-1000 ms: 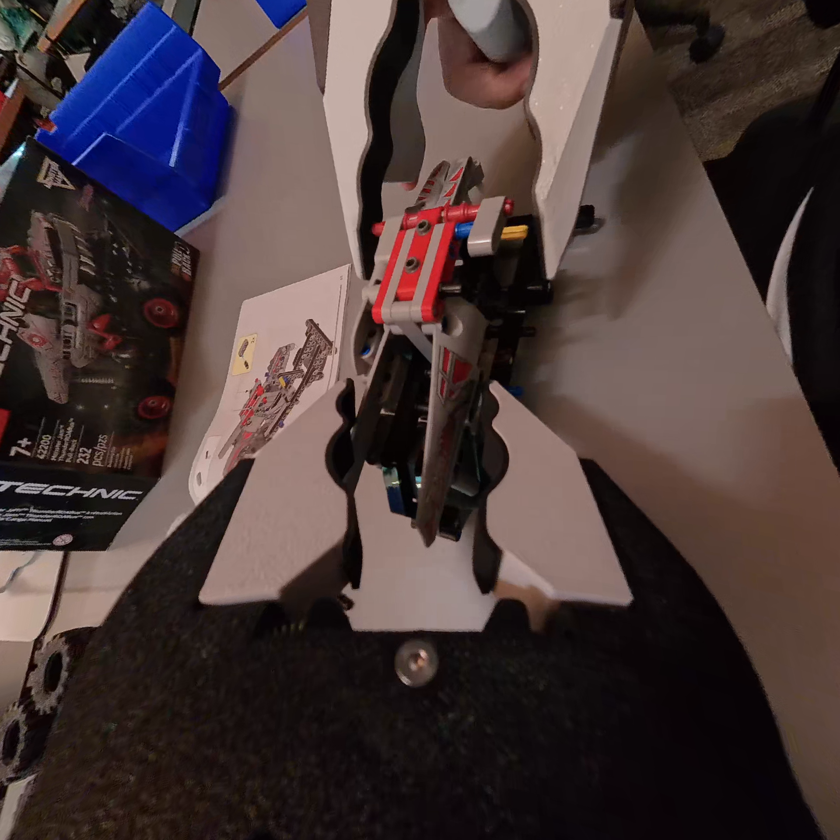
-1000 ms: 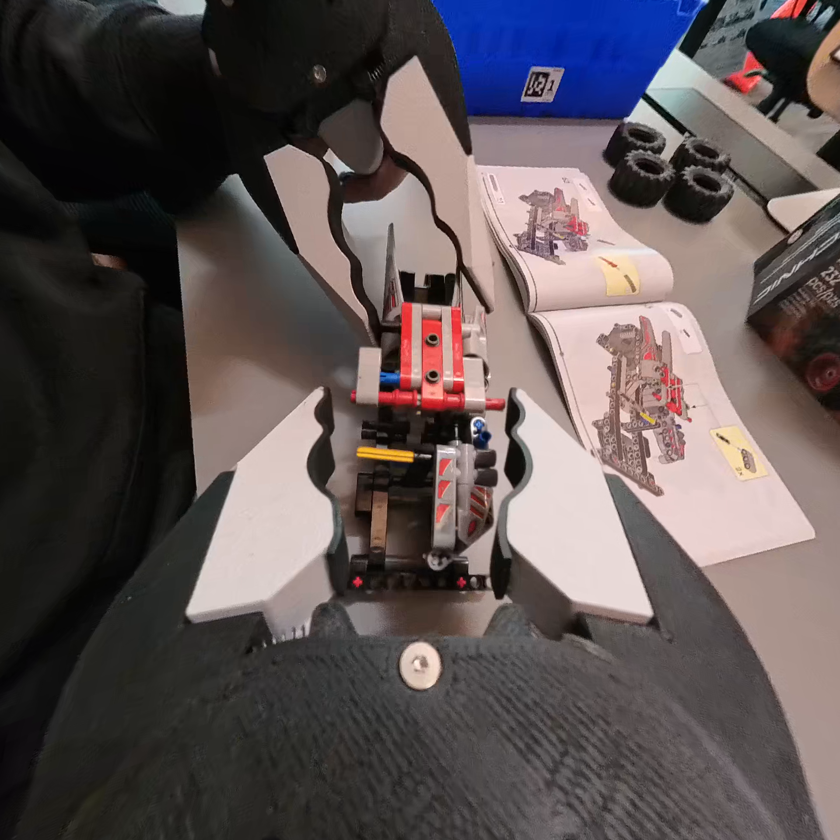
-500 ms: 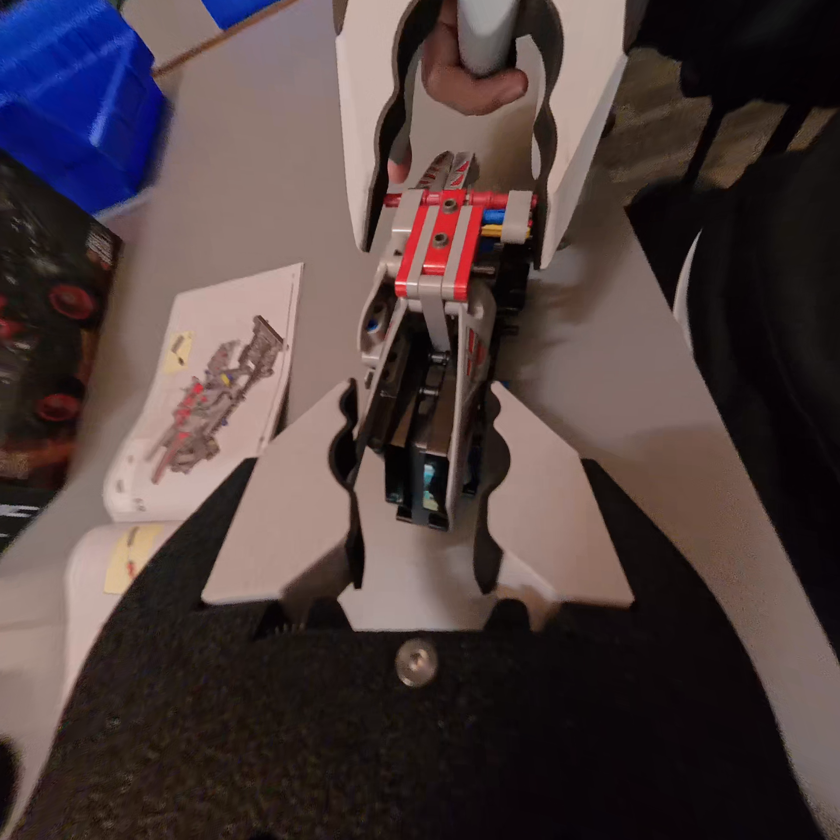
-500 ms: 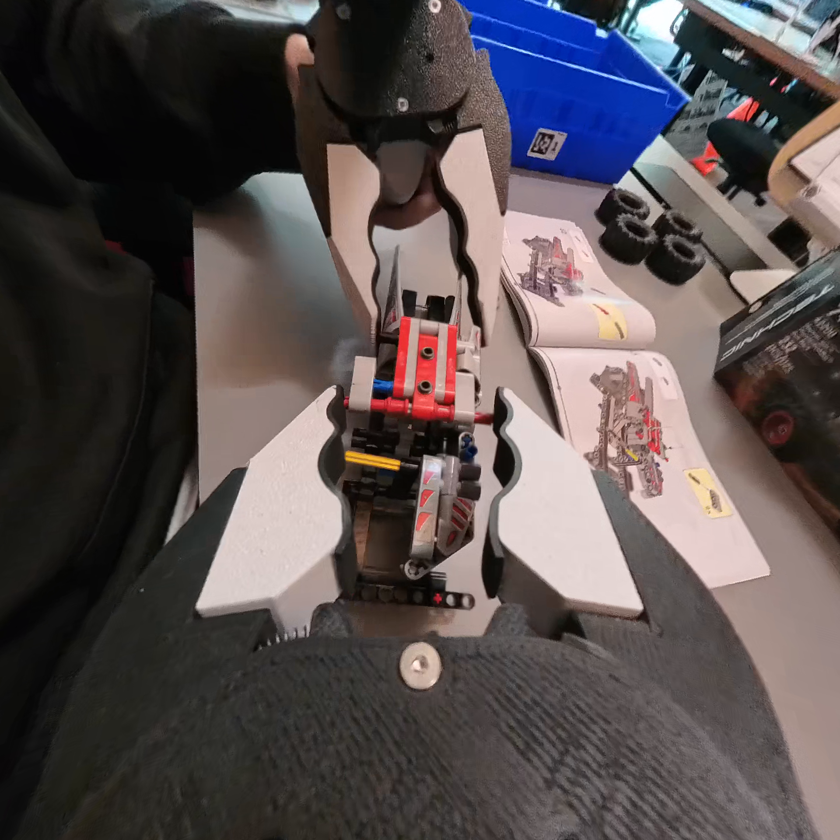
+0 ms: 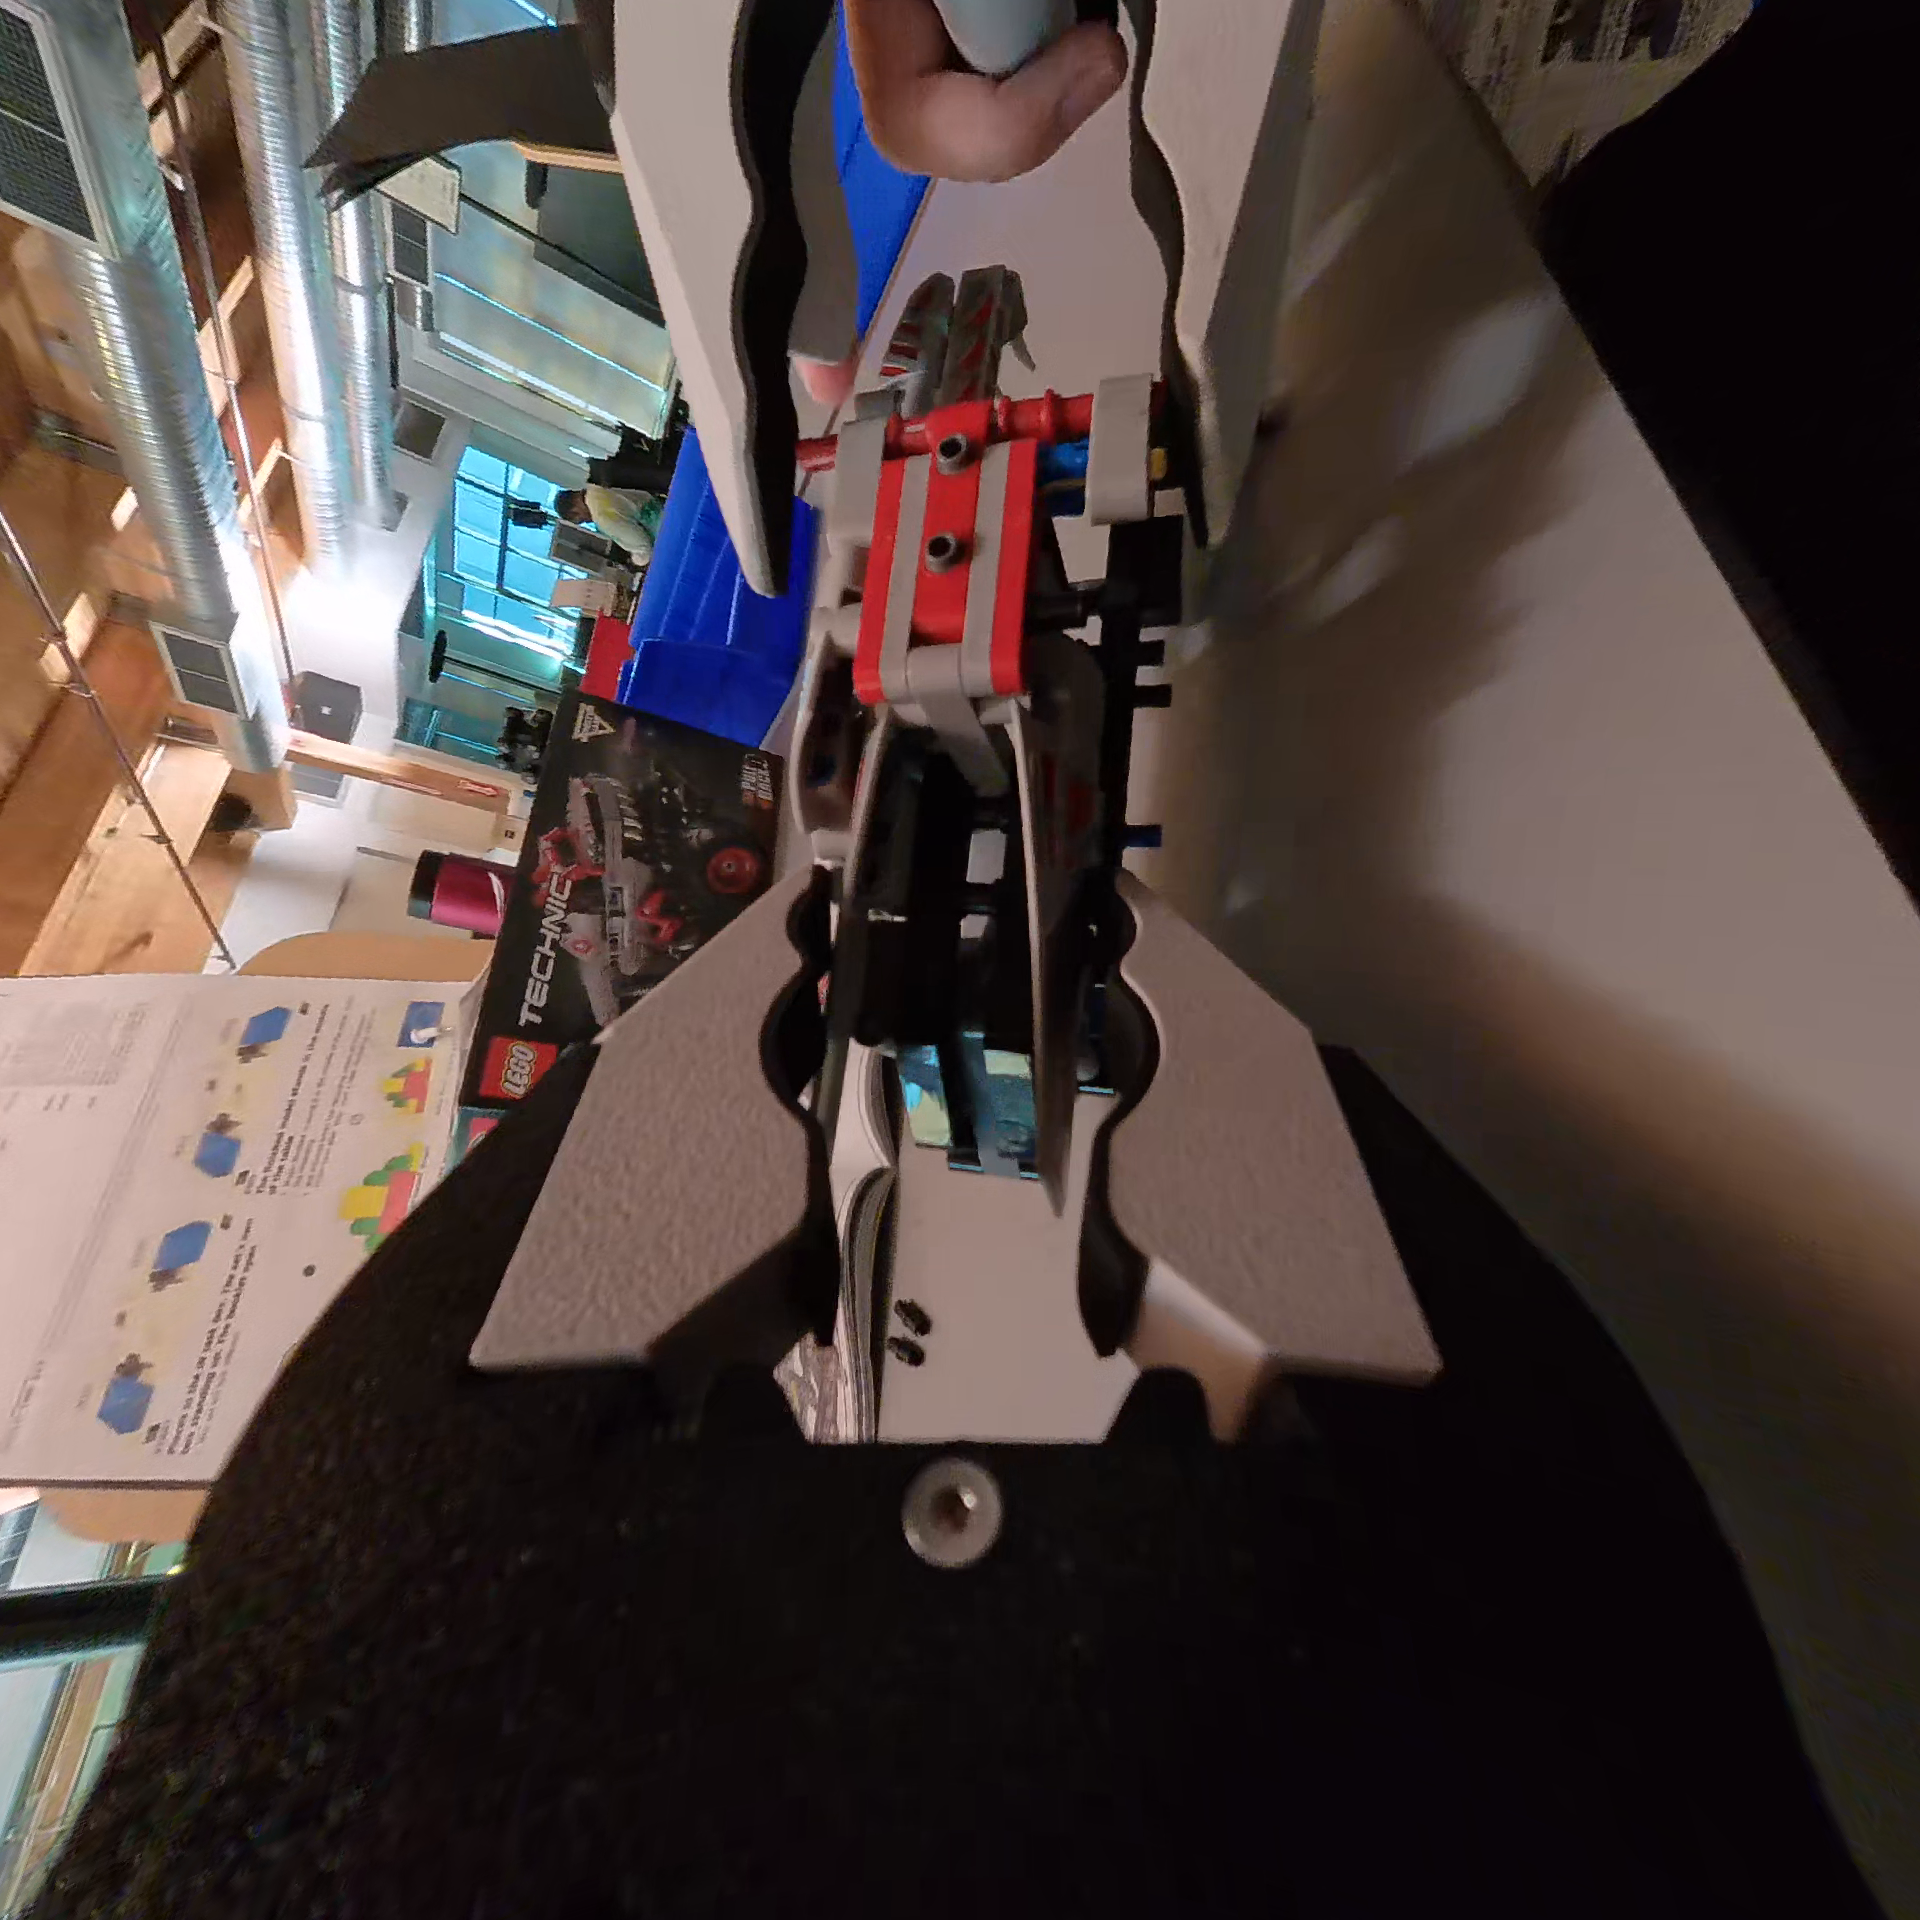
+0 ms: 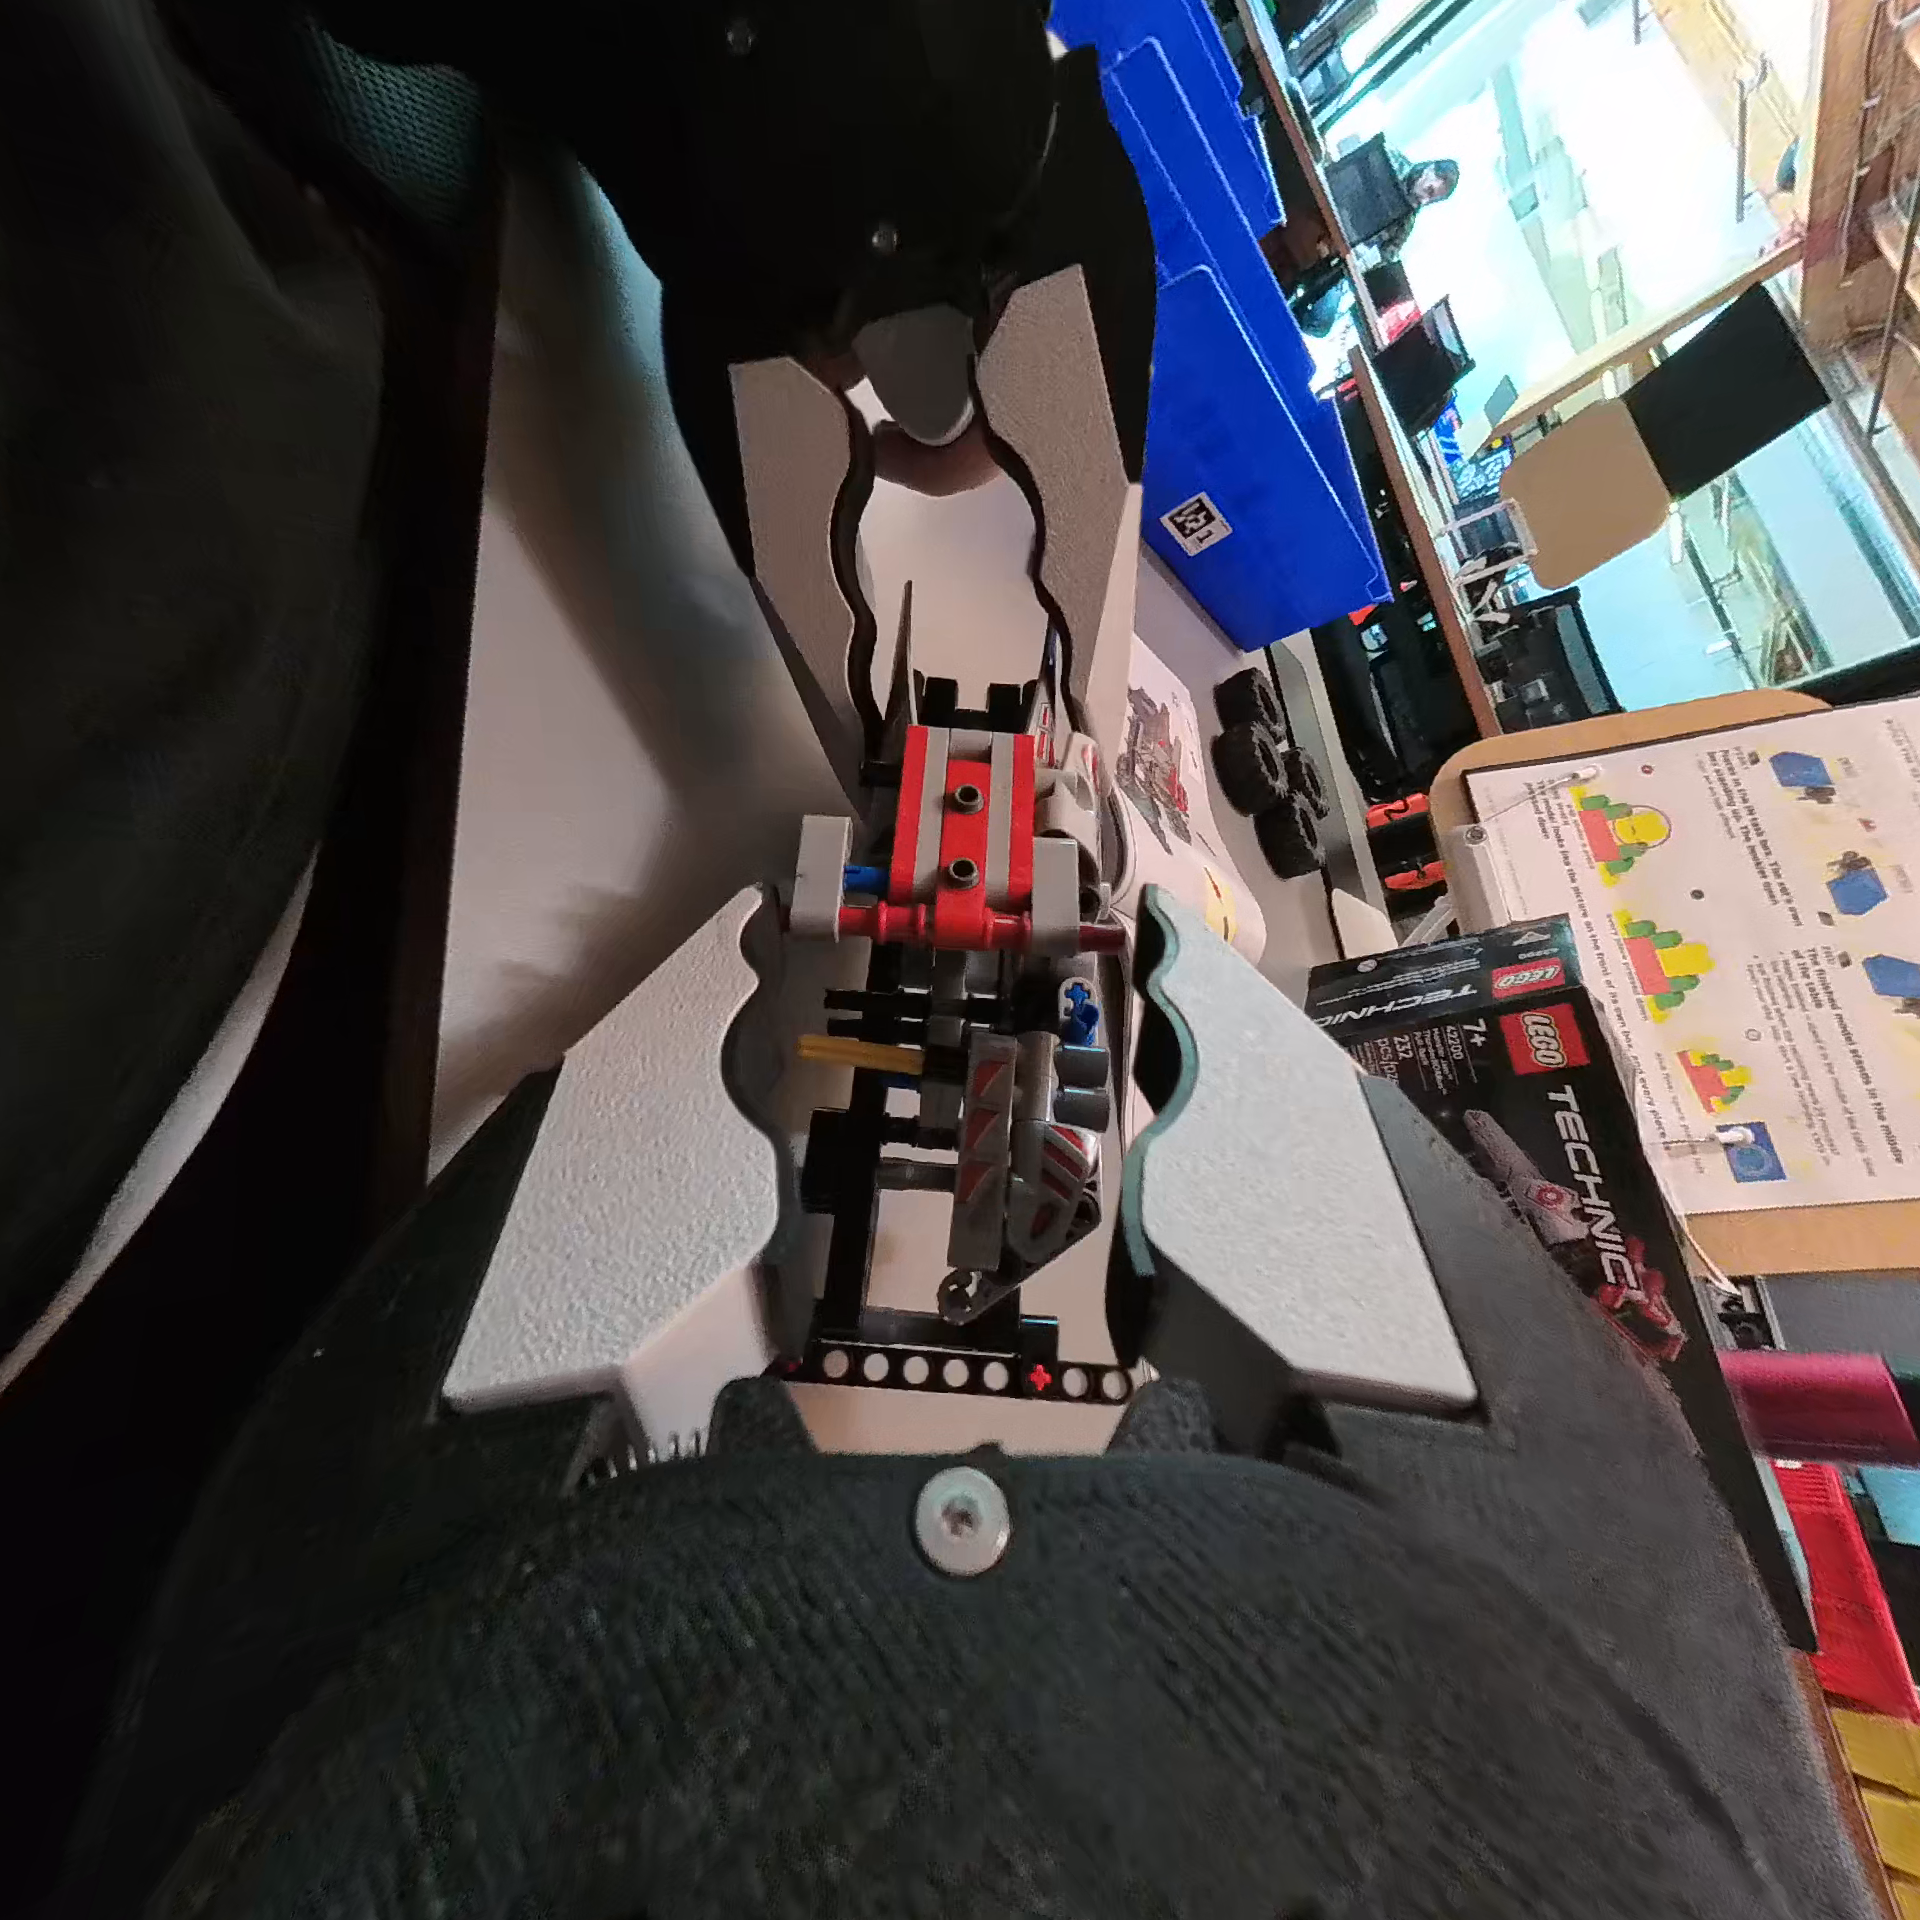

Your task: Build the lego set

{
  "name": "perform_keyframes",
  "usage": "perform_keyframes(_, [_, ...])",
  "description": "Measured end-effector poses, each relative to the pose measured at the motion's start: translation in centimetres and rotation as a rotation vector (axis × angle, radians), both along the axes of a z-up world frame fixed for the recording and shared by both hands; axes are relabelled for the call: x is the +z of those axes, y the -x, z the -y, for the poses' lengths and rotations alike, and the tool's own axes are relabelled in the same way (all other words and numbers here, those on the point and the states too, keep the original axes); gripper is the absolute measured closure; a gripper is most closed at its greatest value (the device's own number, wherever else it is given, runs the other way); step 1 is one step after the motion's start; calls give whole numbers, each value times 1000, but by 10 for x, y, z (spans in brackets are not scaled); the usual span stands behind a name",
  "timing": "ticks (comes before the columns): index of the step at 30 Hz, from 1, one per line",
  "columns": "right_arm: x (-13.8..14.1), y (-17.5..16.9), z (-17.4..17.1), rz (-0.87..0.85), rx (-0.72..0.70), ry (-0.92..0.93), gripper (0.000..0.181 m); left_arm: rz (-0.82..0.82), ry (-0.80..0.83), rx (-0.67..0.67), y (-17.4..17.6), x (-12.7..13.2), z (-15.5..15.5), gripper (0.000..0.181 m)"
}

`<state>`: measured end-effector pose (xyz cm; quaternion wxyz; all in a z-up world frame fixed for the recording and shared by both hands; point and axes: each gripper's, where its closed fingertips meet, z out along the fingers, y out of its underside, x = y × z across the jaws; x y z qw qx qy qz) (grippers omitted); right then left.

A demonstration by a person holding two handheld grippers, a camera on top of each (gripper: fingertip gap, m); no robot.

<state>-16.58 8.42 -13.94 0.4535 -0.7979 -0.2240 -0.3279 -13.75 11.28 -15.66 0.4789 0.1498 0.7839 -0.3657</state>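
We held the half-built lego model [image 5: 940, 748] between our two grippers, and everything else we place from it. Nearest in the left wrist view, our left gripper [image 5: 961, 997] pinched the model's dark rear end, whose underside was hidden behind the grey side panel and too dim to read. At the model's far end, our right gripper [image 5: 982, 395] closed around the red axle and grey block, with a hand [image 5: 987, 94] cut off by the top edge. In the right wrist view, the right gripper [image 6: 951, 997] clamped the sides of the model [image 6: 956, 997] near the black beam with holes, and the left gripper [image 6: 951, 644] gripped the far end; its body was lost in shadow. The model was raised above the white table [image 6: 582, 727]; we could not tell how high. To the right of the model lay one open instruction booklet [image 6: 1164, 769], mostly hidden by a finger, then black tyres [image 6: 1268, 769], of which we counted about four, though they overlapped. One black set box [image 6: 1475, 1049] stood right of the model, one instruction sheet [image 6: 1704, 966] on a board beyond it, and blue bins [image 6: 1226, 416] farther off, their number unclear.
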Motion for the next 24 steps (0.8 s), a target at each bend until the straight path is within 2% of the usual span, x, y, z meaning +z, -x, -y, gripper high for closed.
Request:
perform_keyframes(9, [1, -4, 4, 56, -42, 11, 118, -22, 8, 21, -2, 0, 2, 133])
perform_keyframes(18, [2, -7, 7, 19, -47, 9, 118, -76, 9, 19, -3, 1, 4, 133])
perform_keyframes(24, [4, -10, 11, -59, -31, 3, 118, -184, 34, -9, -4, 1, 9, 133])
